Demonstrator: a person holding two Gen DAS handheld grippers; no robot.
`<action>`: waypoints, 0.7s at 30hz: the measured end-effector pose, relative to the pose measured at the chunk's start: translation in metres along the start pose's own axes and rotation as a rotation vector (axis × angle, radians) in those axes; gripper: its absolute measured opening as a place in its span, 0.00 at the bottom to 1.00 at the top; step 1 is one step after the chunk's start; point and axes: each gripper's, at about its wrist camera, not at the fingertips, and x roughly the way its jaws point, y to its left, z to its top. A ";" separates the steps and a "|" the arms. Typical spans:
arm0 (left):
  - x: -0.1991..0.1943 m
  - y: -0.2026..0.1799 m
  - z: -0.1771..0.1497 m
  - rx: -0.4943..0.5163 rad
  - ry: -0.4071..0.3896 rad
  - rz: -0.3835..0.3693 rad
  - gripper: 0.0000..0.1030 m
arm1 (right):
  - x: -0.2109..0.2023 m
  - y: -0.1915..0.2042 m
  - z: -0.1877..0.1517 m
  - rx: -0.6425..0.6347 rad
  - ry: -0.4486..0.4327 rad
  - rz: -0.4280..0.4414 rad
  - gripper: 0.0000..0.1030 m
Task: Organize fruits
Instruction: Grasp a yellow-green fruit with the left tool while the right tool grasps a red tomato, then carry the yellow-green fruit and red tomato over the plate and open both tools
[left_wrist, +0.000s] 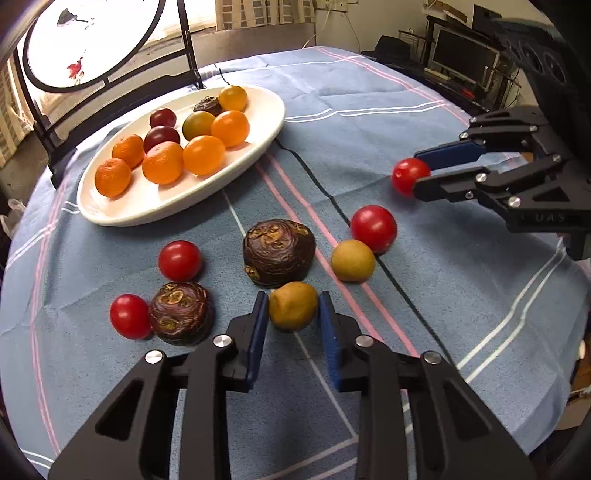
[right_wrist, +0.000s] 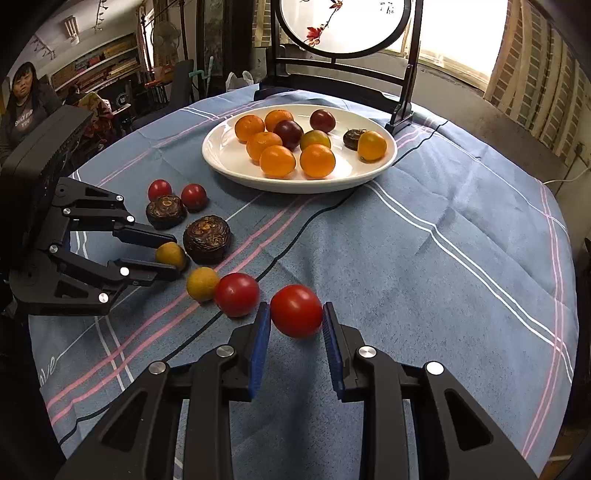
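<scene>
Sitting between each gripper's closed pads: left gripper (left_wrist: 293, 312) tan fruit (left_wrist: 293, 305), right gripper (right_wrist: 296, 320) tomato (right_wrist: 296, 311).

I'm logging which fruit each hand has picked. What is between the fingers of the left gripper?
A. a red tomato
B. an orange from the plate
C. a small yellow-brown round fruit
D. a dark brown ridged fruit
C: the left gripper is closed on the small yellow-brown fruit, its blue pads against both sides, while the right gripper has the red tomato.
</scene>
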 end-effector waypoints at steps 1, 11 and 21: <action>-0.002 0.001 0.000 -0.001 -0.007 -0.001 0.26 | 0.000 0.001 0.000 -0.002 -0.003 0.002 0.28; -0.027 0.006 -0.005 -0.028 -0.064 0.041 0.26 | 0.001 0.018 0.005 0.011 -0.014 0.052 0.28; -0.057 0.027 -0.006 -0.083 -0.128 0.077 0.26 | -0.012 0.031 0.019 0.016 -0.036 0.033 0.28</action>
